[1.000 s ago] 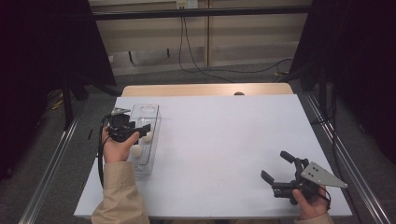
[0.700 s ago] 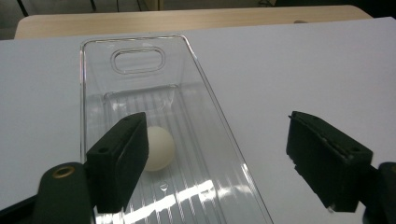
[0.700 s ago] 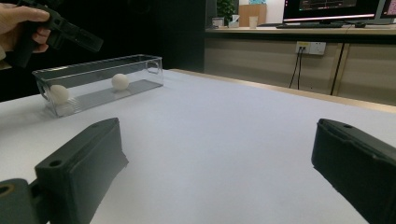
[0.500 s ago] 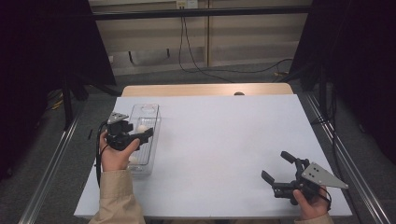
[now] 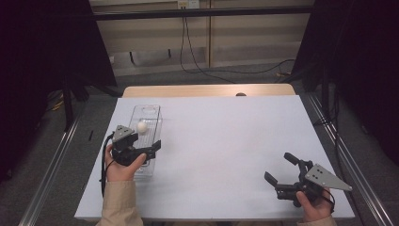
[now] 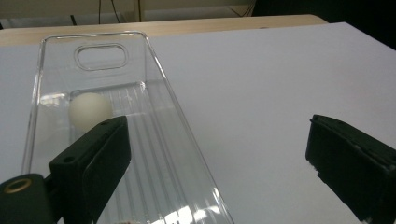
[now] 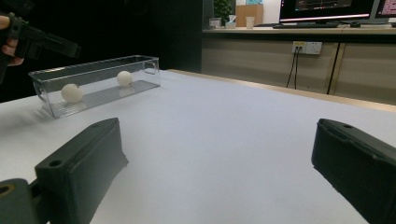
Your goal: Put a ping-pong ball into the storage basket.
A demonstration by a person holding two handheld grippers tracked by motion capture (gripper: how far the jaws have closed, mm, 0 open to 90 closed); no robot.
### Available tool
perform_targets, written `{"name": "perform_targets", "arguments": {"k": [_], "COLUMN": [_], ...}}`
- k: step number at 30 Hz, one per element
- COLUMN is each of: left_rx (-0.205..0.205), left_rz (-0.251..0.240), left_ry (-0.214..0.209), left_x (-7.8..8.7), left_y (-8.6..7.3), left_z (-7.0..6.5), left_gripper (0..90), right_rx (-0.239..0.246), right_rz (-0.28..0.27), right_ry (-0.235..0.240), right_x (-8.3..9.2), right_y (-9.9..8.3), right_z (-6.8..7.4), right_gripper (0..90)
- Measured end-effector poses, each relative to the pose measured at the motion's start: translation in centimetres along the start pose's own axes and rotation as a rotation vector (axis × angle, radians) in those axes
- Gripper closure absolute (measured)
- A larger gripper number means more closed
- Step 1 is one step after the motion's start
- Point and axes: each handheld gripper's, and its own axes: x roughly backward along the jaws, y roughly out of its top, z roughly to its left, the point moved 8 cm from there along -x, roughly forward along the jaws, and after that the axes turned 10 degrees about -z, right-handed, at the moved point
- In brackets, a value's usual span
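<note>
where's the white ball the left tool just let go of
In the right gripper view a white ball lies at the near end of the clear bin, below the open left tool; a second ball sits farther along.

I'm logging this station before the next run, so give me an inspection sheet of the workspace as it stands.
Surface: white table, flat and bare in the middle.
Job's things: clear bin at the table's left; two white balls inside, far ball and near ball.
Clutter: nothing seen.
Grippers: left gripper over the bin's near end, jaws just opened, nothing between them; right gripper open and empty at the near right.
Cables: black gripper cable beside the left hand; cables on the floor beyond.
Surroundings: wooden edge behind the table, dark curtains at the sides.
</note>
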Motion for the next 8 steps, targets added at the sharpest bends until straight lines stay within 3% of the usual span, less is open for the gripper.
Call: {"name": "perform_targets", "arguments": {"k": [4,8], "left_rx": [-0.019,-0.010], "left_rz": [-0.040,-0.066], "left_ry": [-0.021,-0.041], "left_x": [0.6,1.0], "left_y": [-0.8,-1.6], "left_z": [-0.6,-0.8], "left_gripper": [5.0,3.9], "right_rx": [0.003,0.004], "right_rz": [0.001,0.006], "right_ry": [0.003,0.002], "right_x": [0.0,-0.1], "right_y": [0.0,-0.1], "right_z": [0.1,0.1], "right_gripper": [1.7,1.7]}}
